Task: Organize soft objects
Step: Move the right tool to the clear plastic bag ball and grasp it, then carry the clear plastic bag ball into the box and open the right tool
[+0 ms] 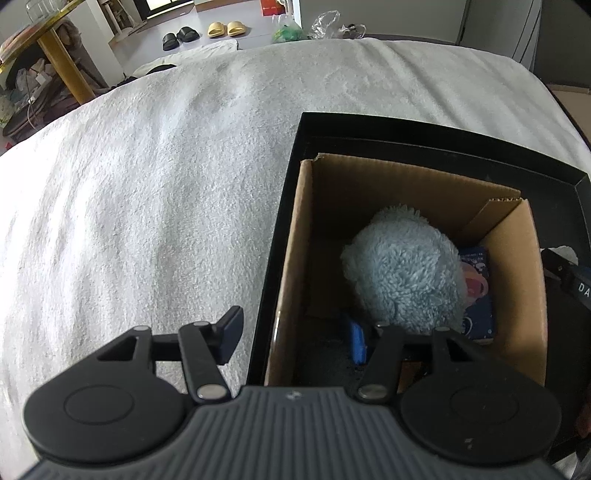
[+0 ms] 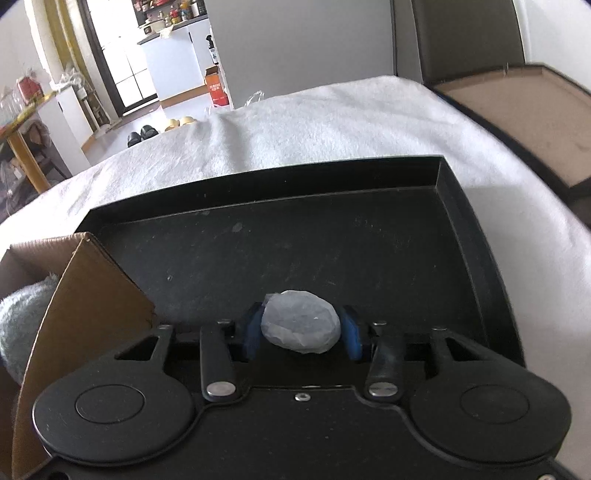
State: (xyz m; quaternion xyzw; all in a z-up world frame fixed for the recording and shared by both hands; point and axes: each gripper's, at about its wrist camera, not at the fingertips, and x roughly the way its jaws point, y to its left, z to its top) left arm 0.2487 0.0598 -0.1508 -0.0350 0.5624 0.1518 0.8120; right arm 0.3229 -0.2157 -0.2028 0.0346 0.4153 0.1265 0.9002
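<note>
A fluffy pale blue plush [image 1: 406, 273] lies inside a brown cardboard box [image 1: 291, 258] that stands in a black tray [image 1: 291, 177] on a white towel-covered bed. My left gripper [image 1: 295, 339] is open, its fingers straddling the box's left wall, one finger outside and one inside. My right gripper [image 2: 301, 332] is shut on a small white wrapped soft ball [image 2: 301, 326], held just above the black tray floor [image 2: 295, 236]. The box corner [image 2: 85, 295] and the plush [image 2: 22, 314] show at the left of the right wrist view.
A blue printed packet [image 1: 478, 291] lies in the box beside the plush. The white towel [image 1: 147, 184] stretches to the left. Slippers [image 1: 225, 28] and a wooden table [image 1: 62, 66] are on the floor beyond. A brown board [image 2: 517, 110] lies at the bed's right.
</note>
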